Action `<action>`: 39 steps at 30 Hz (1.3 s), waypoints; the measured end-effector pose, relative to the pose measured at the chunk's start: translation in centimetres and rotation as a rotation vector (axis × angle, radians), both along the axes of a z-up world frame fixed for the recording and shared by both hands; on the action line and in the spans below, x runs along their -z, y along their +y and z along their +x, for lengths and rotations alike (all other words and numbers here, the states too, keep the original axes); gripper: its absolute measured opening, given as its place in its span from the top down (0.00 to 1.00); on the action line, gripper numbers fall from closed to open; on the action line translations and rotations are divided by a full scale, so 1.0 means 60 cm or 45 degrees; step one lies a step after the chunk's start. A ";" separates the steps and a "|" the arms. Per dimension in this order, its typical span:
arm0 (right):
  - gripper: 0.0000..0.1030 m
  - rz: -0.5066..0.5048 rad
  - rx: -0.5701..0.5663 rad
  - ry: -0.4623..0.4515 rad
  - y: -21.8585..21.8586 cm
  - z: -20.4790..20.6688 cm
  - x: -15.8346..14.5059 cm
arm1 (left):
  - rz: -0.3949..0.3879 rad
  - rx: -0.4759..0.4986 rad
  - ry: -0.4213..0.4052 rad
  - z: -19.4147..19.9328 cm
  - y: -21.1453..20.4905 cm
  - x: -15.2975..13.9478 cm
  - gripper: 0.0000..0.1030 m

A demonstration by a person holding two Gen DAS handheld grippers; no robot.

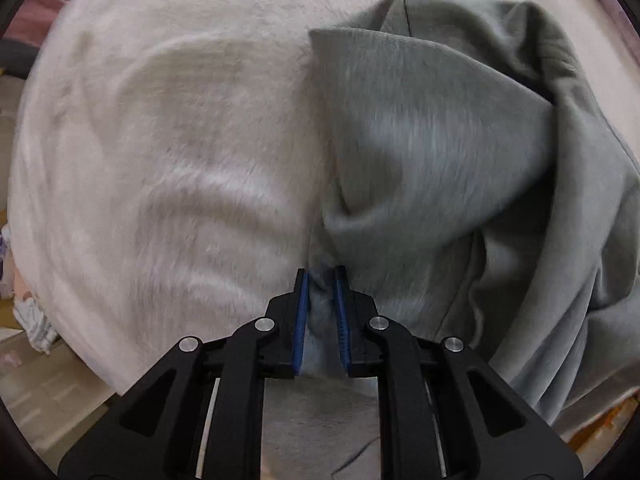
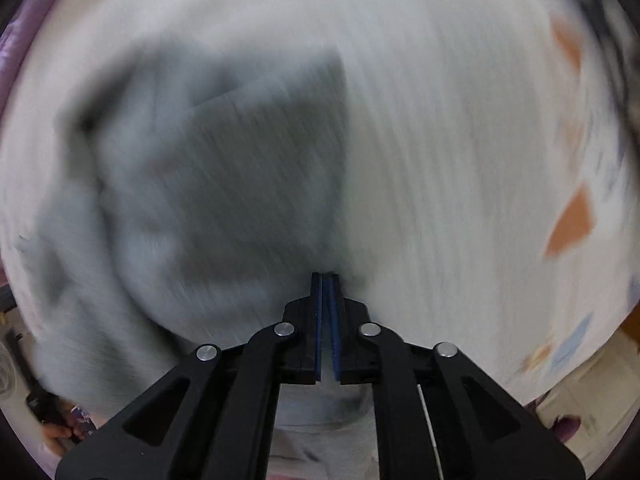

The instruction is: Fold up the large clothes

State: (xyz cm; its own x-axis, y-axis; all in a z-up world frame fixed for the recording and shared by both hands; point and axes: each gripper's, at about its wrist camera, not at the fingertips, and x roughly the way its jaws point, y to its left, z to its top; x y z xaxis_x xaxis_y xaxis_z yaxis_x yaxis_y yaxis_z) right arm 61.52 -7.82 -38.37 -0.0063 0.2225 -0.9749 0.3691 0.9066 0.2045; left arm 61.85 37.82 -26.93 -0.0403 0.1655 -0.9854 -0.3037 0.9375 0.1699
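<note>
A large grey-green garment (image 1: 432, 152) lies rumpled on a white fluffy blanket (image 1: 168, 168), filling the right half of the left wrist view. My left gripper (image 1: 321, 276) points down at its lower left corner and is shut on a bunch of that cloth, which shows between the blue pads (image 1: 301, 320). The right wrist view is blurred. There the garment (image 2: 224, 176) spreads over the left half, and its right edge runs down to my right gripper (image 2: 326, 276). That gripper's jaws are pressed together on the thin edge of the cloth.
The white blanket (image 2: 448, 160) covers a bed. Orange and blue printed patches (image 2: 570, 220) show on the bedding at the right. A wooden floor (image 1: 44, 384) with crumpled cloth (image 1: 34, 322) lies beyond the bed's left edge.
</note>
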 end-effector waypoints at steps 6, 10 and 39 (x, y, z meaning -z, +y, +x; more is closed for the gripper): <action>0.99 0.069 0.084 -0.012 0.003 -0.058 -0.025 | -0.024 0.036 0.122 -0.048 -0.030 -0.001 0.88; 1.00 0.087 0.065 0.031 0.006 -0.094 -0.009 | -0.040 0.008 0.201 -0.091 -0.033 0.016 0.88; 0.21 0.016 0.197 0.018 -0.089 -0.086 -0.209 | -0.147 0.236 -0.109 0.007 -0.086 -0.204 0.29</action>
